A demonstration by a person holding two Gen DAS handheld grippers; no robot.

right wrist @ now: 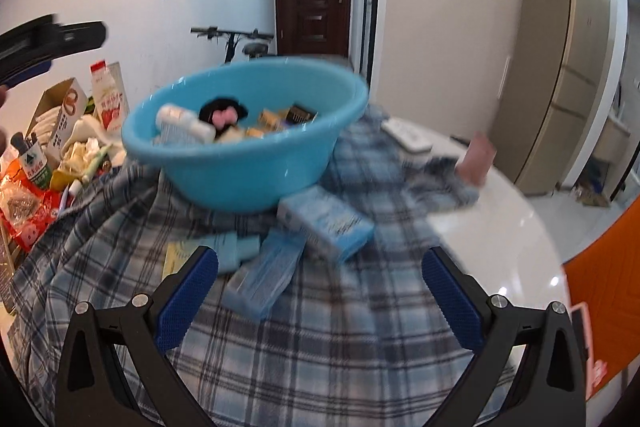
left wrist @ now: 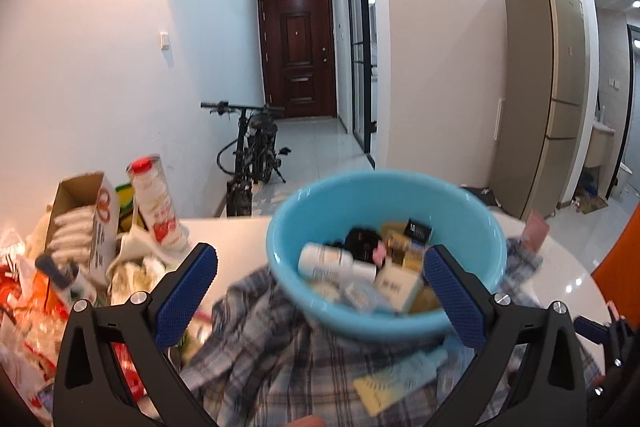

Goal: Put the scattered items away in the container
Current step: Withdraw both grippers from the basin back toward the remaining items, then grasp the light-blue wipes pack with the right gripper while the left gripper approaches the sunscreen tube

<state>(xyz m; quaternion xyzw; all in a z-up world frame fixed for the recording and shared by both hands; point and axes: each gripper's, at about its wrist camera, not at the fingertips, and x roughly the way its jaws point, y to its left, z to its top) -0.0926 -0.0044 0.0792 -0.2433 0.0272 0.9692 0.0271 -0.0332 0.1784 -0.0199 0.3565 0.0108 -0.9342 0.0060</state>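
Note:
A light blue plastic basin (left wrist: 384, 195) (right wrist: 248, 167) stands on a blue plaid cloth (right wrist: 304, 339) and holds several small boxes, a white bottle (left wrist: 324, 259) and a black item with a pink bow (right wrist: 222, 115). My left gripper (left wrist: 320, 291) is open and empty, its fingers just in front of the basin's near rim. My right gripper (right wrist: 320, 291) is open and empty, low over the cloth. Ahead of it lie a light blue box (right wrist: 326, 223), a blue packet (right wrist: 264, 279), a smaller blue piece (right wrist: 236, 251) and a yellow card (right wrist: 178, 259).
A white round table (right wrist: 500, 219) carries the cloth. At the left are a cardboard box (left wrist: 86, 219), a milk bottle (left wrist: 156, 203), snack bags (right wrist: 24, 211) and crumpled wrappers. A white remote (right wrist: 406, 135) and a pink box (right wrist: 476, 157) lie at the right. An orange chair (right wrist: 608, 291) stands at the table's right edge.

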